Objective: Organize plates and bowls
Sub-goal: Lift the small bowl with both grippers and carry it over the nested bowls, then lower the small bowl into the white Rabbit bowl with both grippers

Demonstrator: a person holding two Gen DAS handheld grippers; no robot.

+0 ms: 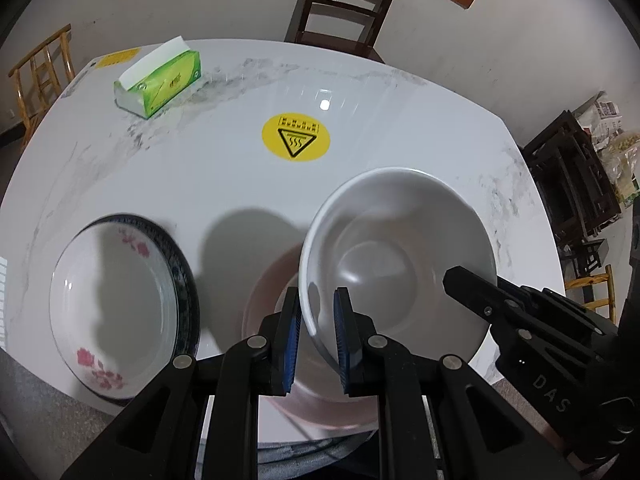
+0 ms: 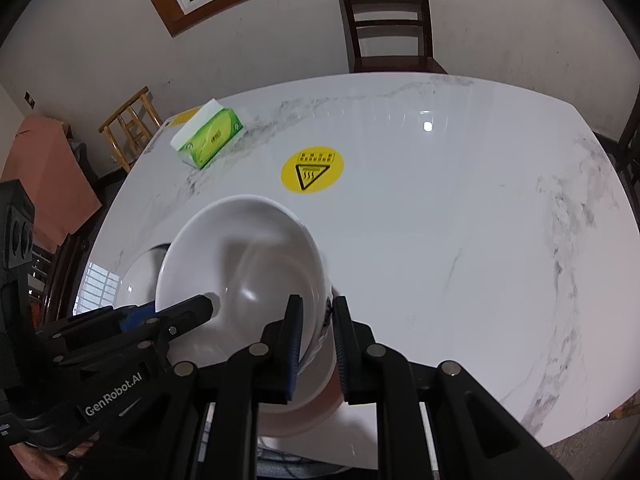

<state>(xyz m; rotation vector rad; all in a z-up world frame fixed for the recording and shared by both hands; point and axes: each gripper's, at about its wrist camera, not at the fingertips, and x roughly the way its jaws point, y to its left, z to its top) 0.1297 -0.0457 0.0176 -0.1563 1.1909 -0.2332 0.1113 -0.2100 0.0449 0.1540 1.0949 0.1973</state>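
Note:
A plain white bowl (image 1: 400,248) hangs tilted above the table, carried by both grippers. My left gripper (image 1: 318,300) is shut on the bowl's near left rim, the wall pinched between its blue pads. My right gripper (image 1: 452,276) grips the opposite rim. In the right wrist view that right gripper (image 2: 318,304) is shut on the white bowl (image 2: 240,248), and the left gripper (image 2: 204,304) holds its other side. Under the bowl a pinkish dish (image 1: 268,296) rests on the table, mostly hidden. At the left a floral bowl (image 1: 116,296) sits in a dark-rimmed plate (image 1: 188,280).
The white marble table (image 1: 240,184) carries a green tissue box (image 1: 160,84) at the far left and a round yellow warning sticker (image 1: 296,136) in the middle. A dark wooden chair (image 1: 344,4) stands behind the far edge. The table's near edge runs just under the grippers.

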